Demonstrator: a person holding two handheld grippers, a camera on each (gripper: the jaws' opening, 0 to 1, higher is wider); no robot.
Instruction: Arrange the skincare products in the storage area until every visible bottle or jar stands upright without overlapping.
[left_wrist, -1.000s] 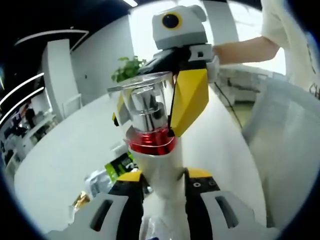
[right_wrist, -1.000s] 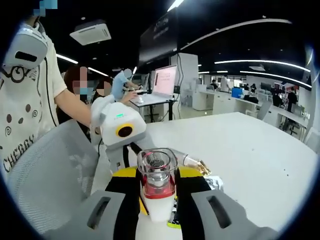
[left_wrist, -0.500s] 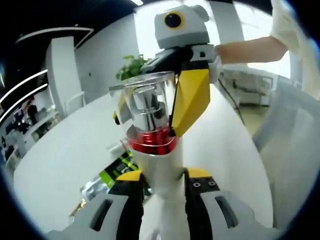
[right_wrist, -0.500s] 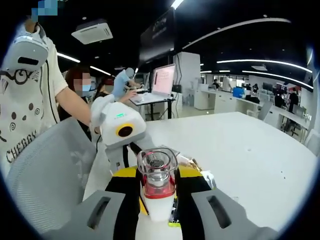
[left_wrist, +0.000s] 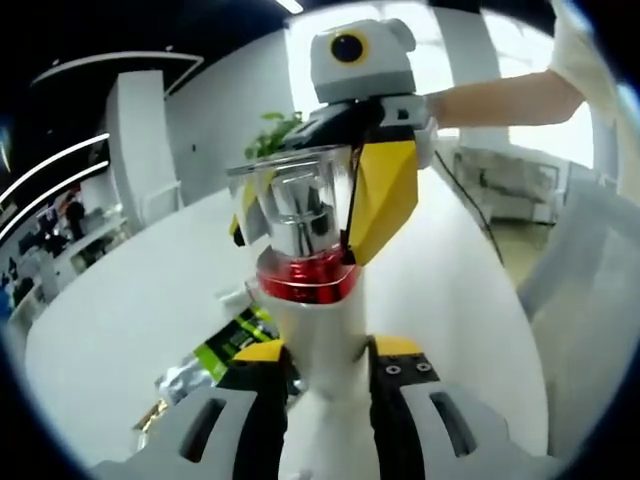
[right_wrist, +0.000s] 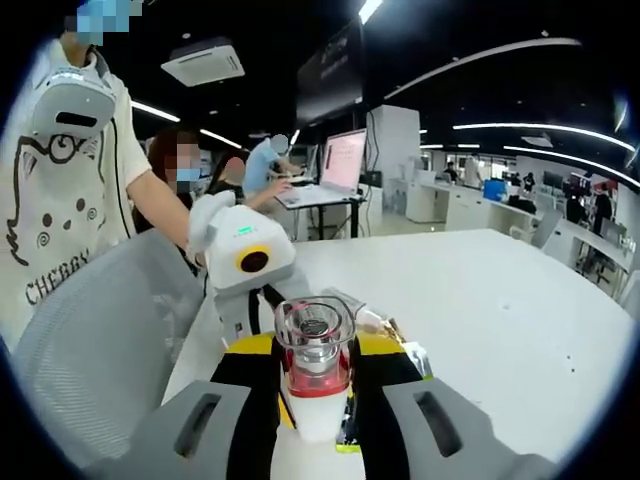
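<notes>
A white bottle (left_wrist: 312, 325) with a red band (left_wrist: 305, 282) and a clear cap (left_wrist: 298, 200) is held up above the table. In the left gripper view my left gripper (left_wrist: 325, 362) is shut on its white body. My right gripper (left_wrist: 290, 250) comes in from the top, its yellow fingers (left_wrist: 382, 195) pressed on either side of the clear cap. In the right gripper view the same bottle (right_wrist: 316, 345) stands between my right gripper (right_wrist: 318, 368) jaws, and the left gripper (right_wrist: 262, 308) sits just behind it.
The white table (right_wrist: 500, 310) stretches to the right. On it lie a green packet (left_wrist: 235, 335), a foil sachet (left_wrist: 178, 375) and a small clear tube (right_wrist: 372, 320). A grey mesh chair (right_wrist: 90, 330) and a person (right_wrist: 60, 200) are at the left.
Both views have drifted slightly with the hands. The bottle stays held between the two grippers as before.
</notes>
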